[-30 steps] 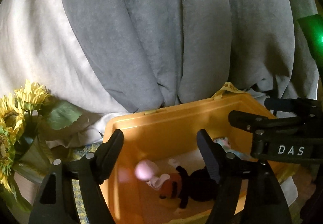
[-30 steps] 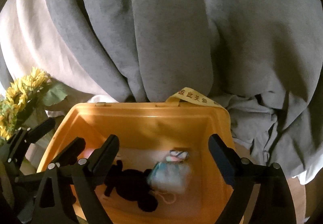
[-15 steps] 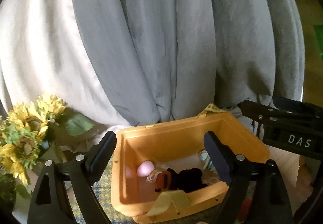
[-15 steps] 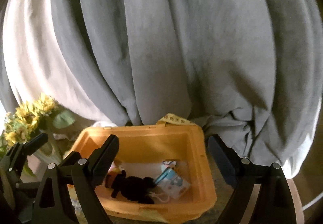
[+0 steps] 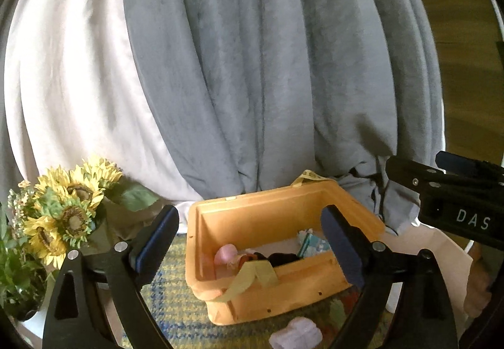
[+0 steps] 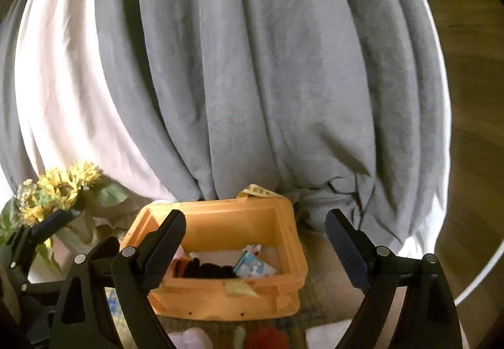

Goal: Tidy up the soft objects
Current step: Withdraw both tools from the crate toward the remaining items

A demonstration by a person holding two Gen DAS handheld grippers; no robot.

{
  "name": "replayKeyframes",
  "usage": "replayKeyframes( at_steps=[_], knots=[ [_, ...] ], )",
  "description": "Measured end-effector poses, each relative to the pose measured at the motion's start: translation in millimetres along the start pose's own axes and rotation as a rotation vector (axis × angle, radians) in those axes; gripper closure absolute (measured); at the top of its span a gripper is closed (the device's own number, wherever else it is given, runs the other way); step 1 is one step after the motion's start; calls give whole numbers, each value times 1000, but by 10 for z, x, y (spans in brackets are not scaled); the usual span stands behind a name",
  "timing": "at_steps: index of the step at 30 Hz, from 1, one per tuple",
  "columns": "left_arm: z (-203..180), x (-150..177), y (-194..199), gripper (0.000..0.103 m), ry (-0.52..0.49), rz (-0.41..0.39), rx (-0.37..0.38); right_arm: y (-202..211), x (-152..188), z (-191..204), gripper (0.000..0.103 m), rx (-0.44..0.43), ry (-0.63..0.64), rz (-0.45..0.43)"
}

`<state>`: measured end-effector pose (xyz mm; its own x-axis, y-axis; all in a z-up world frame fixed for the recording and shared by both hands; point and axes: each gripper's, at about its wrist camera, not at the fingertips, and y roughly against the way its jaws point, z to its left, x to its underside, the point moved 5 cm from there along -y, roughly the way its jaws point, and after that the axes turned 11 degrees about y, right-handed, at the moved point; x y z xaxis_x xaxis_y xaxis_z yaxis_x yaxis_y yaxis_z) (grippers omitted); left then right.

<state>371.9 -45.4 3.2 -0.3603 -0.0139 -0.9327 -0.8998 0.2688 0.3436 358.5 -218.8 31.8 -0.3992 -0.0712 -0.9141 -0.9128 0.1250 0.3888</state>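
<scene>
Nearest to us: both grippers w/ jaws spread wide, nothing between them. The left gripper (image 5: 249, 242) has just been opening, no item between its pads; the right gripper (image 6: 255, 246) stands wide apart too, empty.

Just below/ahead of the fingertips, on the patterned mat (image 5: 176, 295) on the worktop, loose soft things wait. In the left view a pale lilac plush (image 5: 296, 334) lies by the bottom edge, below and a bit right of that gripper's centre, in front of the bin's near wall. In the right view the same sort of pale lump (image 6: 189, 338) sits low left of centre, next to it a green bit (image 6: 239, 334) and a red fuzzy item (image 6: 267, 336), all cut by the frame edge, so shape & long axis can't be read. We judge the red one sits closer to the right gripper, the lilac one about between both; either hand would need to dip down and back toward us.

Next out: the orange bin (image 5: 315, 286), open top, near wall facing us. Inside: a pink ball-like toy (image 5: 225, 254) at left, a black plush (image 6: 208, 270) lying lengthwise across the floor, a light blue printed pouch (image 6: 252, 267) at right, leaning on the black one.

Far: sunflowers (image 5: 63, 213) at left, grey and white drapes (image 5: 252, 81) behind.
</scene>
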Motion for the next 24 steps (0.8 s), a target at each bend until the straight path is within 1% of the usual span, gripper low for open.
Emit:
replayKeyframes(
  at_steps=[8,11,18,24],
  knots=[
    [-8,167,259,10,-4,8,34,356,136,86,12,35,-1,-2],
    [7,258,336,10,-13,15,48,483,215,120,12,65,-3,-7],
    [96,535,455,10,-48,47,70,730,498,198,12,176,-19,-1],
    [149,744,482,10,-90,66,93,804,785,293,12,209,-38,44]
  ],
)
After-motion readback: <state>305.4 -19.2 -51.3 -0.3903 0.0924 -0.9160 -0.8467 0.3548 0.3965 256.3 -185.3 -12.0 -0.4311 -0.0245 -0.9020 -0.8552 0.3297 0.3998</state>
